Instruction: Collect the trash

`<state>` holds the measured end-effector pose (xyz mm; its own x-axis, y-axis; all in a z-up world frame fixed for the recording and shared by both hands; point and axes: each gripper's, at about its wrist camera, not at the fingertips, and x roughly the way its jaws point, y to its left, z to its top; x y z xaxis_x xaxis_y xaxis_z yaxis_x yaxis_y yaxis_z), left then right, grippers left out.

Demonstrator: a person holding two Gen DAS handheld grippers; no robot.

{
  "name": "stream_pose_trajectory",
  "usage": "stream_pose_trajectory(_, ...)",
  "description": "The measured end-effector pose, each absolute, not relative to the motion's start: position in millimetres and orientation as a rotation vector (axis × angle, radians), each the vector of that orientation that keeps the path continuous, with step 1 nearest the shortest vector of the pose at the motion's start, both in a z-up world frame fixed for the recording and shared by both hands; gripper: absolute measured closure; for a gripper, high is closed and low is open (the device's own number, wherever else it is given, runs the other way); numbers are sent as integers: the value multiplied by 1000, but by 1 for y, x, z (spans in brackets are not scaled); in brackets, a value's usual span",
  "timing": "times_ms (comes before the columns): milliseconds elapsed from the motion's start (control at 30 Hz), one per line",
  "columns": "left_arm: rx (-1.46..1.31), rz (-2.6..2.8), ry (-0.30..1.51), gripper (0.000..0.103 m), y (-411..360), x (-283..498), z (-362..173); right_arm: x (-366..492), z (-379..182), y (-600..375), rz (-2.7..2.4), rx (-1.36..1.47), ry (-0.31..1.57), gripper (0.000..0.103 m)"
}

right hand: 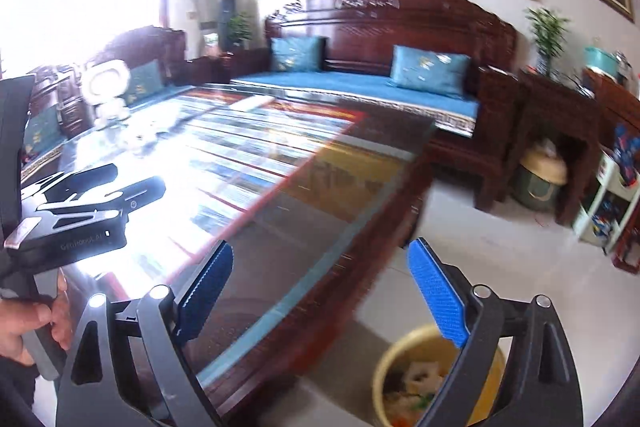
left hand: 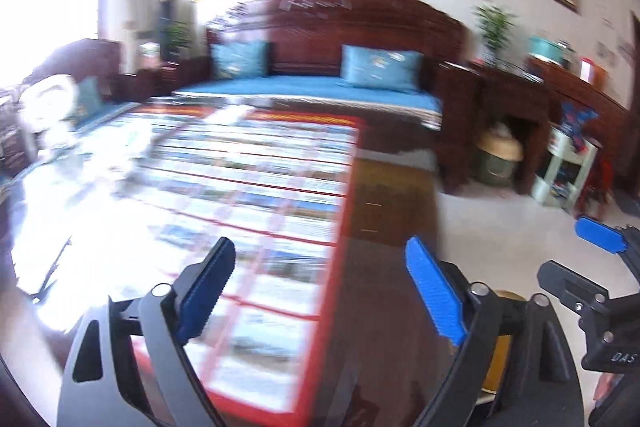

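Observation:
My left gripper [left hand: 320, 291] is open and empty above the glass-topped coffee table [left hand: 384, 211]. My right gripper [right hand: 324, 291] is open and empty over the table's near corner, and its blue fingertip shows at the right of the left wrist view [left hand: 600, 233]. A yellow waste bin [right hand: 396, 359] with paper scraps inside stands on the floor below the right gripper; its rim also shows in the left wrist view [left hand: 506, 297]. White crumpled bits [right hand: 142, 141] lie far back on the table. The left gripper's body [right hand: 80, 223] shows at the left of the right wrist view.
A red-bordered mat of photos [left hand: 256, 187] lies under the glass. A white fan [right hand: 108, 83] stands at the table's far left. A wooden sofa with blue cushions [right hand: 360, 83] is behind. A side table [right hand: 560, 115], a second basket [right hand: 540, 179] and a white shelf [right hand: 604, 211] stand right.

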<state>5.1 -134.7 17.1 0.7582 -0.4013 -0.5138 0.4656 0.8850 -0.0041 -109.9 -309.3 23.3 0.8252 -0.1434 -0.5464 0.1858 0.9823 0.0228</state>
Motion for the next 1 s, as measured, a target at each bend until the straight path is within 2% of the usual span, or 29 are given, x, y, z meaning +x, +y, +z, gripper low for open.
stream_pose_trajectory(67,111,-418,504,9,-106,6,22,-97,26,-284,-138,76,551,12)
stream_pose_trajectory(100,106,-390,491,3,-92,7,23,-91,28,-272,-124,74,538,11)
stream_pose_trajectory(300,69,-276,446,4,-24,14,29,-62,32,-209,-73,88,482,8)
stream_pose_trajectory(567,-9,-183,472,4,38,29,13,-40,18,-160,-25,100,514,8)
stream_pose_trajectory(1000,20,-169,482,4,37,33,4,-36,2,-156,-64,103,539,8)
